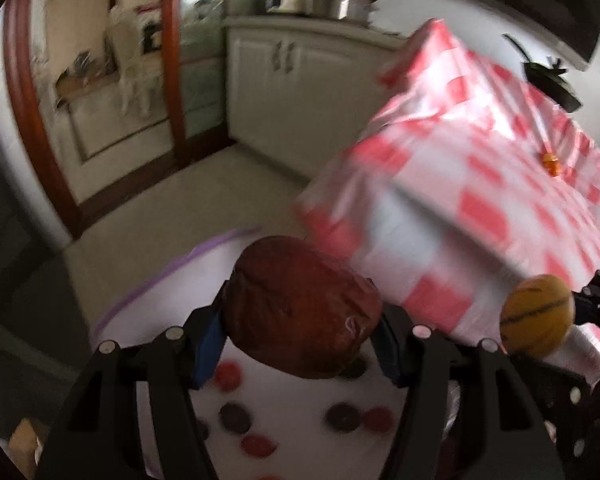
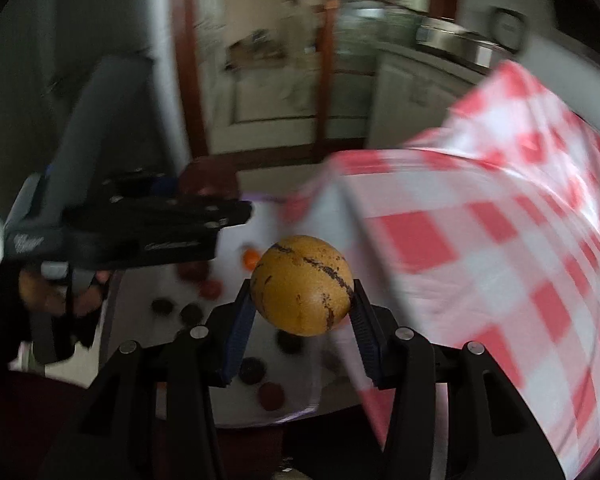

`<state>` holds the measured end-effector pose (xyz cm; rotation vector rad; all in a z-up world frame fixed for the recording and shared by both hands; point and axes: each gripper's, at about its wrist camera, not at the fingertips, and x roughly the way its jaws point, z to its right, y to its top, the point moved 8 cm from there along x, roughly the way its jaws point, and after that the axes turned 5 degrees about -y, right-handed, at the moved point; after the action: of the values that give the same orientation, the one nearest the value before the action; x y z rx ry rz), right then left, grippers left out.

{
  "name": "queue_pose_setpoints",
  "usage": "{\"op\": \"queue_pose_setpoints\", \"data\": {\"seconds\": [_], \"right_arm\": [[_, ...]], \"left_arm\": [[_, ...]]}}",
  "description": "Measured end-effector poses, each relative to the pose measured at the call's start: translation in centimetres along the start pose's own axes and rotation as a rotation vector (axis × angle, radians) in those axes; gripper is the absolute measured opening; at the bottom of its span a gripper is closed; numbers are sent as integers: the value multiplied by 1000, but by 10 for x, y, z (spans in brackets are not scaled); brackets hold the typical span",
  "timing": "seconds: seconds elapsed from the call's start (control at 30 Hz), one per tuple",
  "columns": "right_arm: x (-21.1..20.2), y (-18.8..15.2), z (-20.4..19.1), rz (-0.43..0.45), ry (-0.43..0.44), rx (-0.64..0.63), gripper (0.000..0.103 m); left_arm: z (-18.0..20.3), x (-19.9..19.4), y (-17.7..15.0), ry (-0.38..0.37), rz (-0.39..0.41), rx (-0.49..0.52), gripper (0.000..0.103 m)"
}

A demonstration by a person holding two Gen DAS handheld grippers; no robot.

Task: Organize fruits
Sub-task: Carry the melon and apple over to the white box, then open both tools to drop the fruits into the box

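1. Where the left gripper (image 1: 300, 344) fills the near edge of its own view, its blue pads clamp a wrinkled brown fruit (image 1: 304, 308); the fruit hides most of the gap behind it.
2. Pinched between the right gripper's (image 2: 302, 312) pads is a round yellow fruit (image 2: 302, 284) with dark streaks, which shows again at the right edge of the left view, half cut off.
3. Below both fruits lies a white tray (image 1: 168, 300) with a purple rim, scattered with small red and dark fruits (image 1: 234, 418), blurred past telling their kind.
4. Just beside the tray hangs a red-checked cloth (image 1: 480, 208), draped over a table and covering its edge; a small orange fruit (image 1: 551, 162) sits on top.
5. Farther off stand white cabinets (image 1: 284, 80) with pots (image 1: 340, 4) on the counter, all smeared.
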<state>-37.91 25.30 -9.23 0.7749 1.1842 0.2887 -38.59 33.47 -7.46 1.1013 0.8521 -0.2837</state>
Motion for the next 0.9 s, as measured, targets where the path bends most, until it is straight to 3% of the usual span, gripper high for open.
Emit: {"op": "queue_pose_setpoints", "data": {"seconds": [0.23,0.47,0.63,0.9], "right_arm": [[49,-28,-66,-145,100,-179,47],[97,-52,-80,-284,127,-191,47],[122,-65,-90,-342,137,-240,47],[135,-84,-84,-393,131,-263,47]], "left_arm": [[-54,33,-60,75,-145,-123,63],[-79,56,-97,133,-240,-165,63],[-99,56,-99,151,-257,-233,63],[-94,66,-103,189,-313,-203,63]]}}
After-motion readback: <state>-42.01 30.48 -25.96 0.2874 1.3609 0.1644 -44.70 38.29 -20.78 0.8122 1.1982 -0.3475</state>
